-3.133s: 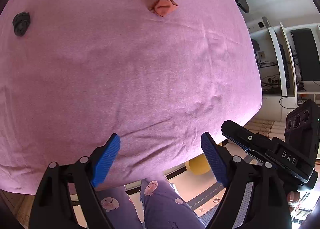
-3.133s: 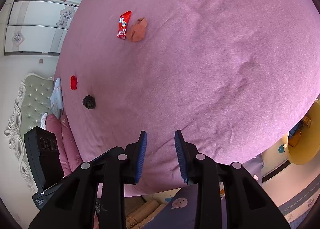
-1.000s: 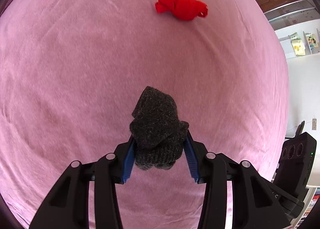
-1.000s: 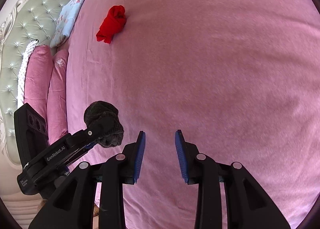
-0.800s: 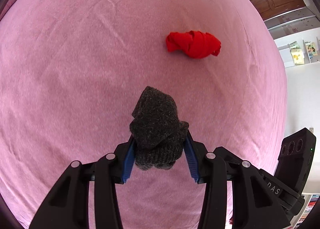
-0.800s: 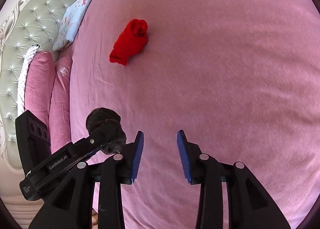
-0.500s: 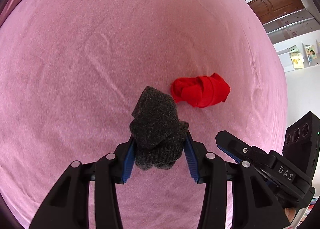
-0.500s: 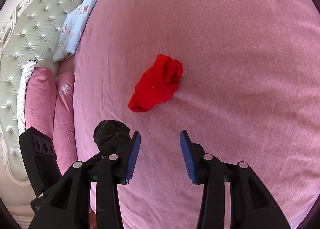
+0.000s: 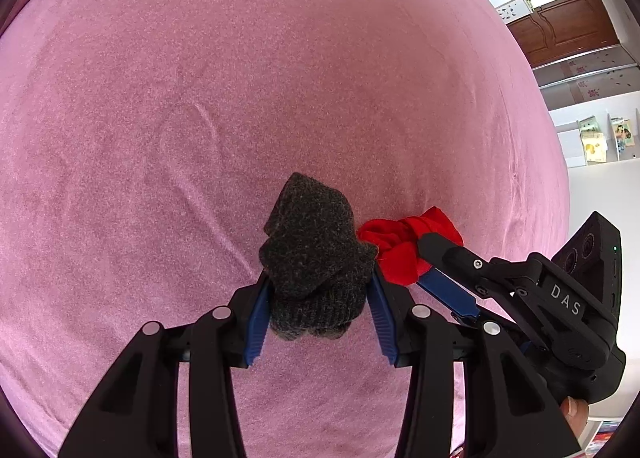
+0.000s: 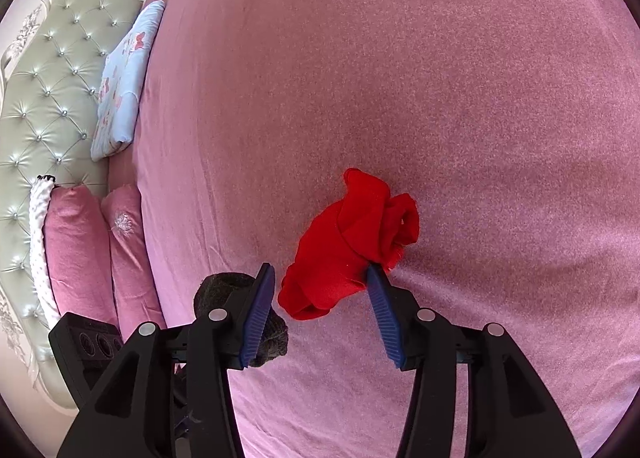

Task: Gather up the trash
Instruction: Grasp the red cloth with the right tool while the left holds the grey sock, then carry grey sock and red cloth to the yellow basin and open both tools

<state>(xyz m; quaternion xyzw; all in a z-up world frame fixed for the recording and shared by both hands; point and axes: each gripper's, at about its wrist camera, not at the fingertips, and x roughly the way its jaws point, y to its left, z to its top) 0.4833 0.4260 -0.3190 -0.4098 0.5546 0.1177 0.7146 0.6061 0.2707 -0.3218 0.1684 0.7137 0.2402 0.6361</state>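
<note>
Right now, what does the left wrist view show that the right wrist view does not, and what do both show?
Only the left wrist view shows the wooden cabinet and the shelf with pictures past the bed's edge, plus the whole dark grey knitted bundle clamped in the left hand-held gripper.

Only the right wrist view shows the tufted headboard, the pale blue pillow and two pink pillows.

Both show the pink bedspread, the red cloth lying on it, and the open right hand-held gripper around that cloth.
</note>
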